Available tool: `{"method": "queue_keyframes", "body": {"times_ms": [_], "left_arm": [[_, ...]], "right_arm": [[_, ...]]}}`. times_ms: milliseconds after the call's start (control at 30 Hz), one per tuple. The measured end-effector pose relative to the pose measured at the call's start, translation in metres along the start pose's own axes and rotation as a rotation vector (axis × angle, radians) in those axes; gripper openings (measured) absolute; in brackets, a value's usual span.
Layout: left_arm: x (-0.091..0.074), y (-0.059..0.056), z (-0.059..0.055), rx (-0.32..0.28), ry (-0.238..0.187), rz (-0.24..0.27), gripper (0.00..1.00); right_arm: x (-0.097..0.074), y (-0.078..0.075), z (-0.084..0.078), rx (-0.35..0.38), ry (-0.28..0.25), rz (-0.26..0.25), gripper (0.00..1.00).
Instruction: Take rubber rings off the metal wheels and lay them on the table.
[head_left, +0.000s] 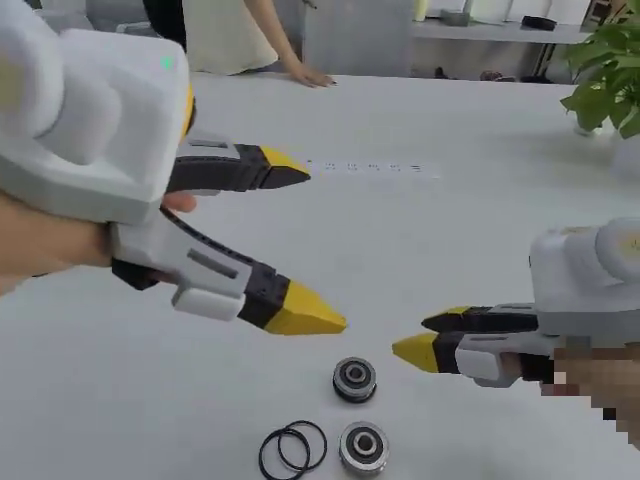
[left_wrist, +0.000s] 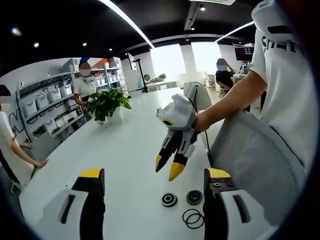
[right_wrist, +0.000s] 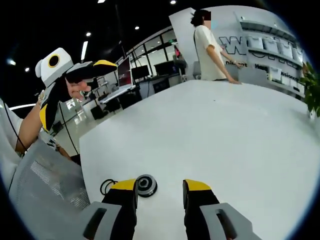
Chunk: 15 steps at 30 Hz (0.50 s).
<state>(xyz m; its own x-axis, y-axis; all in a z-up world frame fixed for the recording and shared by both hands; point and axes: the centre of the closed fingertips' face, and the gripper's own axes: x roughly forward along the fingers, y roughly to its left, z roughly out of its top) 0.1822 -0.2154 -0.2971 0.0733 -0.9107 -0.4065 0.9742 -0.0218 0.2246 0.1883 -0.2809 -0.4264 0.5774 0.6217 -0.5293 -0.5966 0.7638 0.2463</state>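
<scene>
R gripper (right_wrist: 161, 186) at 6 o'clock, jaws apart. Metal wheel (right_wrist: 145, 184) flat on white table (right_wrist: 225, 130), just beside the L jaw tip. Black rubber rings (right_wrist: 106, 186) at 7, partly hidden. L gripper (right_wrist: 74, 90) at 10, hand-held, up off table. Person (right_wrist: 210, 47) at 1, plant (right_wrist: 312, 90) at 3.

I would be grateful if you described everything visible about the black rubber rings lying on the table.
The rubber rings are two thin black loops, smooth and round, lying flat on the white table near the edge on the person's side. They overlap, one partly across the other, so they touch each other and the tabletop. They lie just beside the nearer metal wheel, apparently with a small gap between. Both are off the wheels, and no jaws hold them.
</scene>
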Motion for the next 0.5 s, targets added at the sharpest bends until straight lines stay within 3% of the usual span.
{"method": "queue_keyframes", "body": {"times_ms": [200,367,500], "left_arm": [[0.023,0.001,0.003,0.004,-0.047,-0.018,0.75],[0.039,0.006,-0.002,0.004,-0.069,0.006,0.71],[0.049,0.008,-0.007,-0.043,-0.106,0.028,0.68]], "right_arm": [[0.0,-0.002,-0.005,-0.006,0.004,0.006,0.33],[0.001,-0.003,-0.011,-0.01,0.018,0.008,0.33],[0.002,-0.003,-0.014,-0.01,0.022,0.011,0.33]]}}
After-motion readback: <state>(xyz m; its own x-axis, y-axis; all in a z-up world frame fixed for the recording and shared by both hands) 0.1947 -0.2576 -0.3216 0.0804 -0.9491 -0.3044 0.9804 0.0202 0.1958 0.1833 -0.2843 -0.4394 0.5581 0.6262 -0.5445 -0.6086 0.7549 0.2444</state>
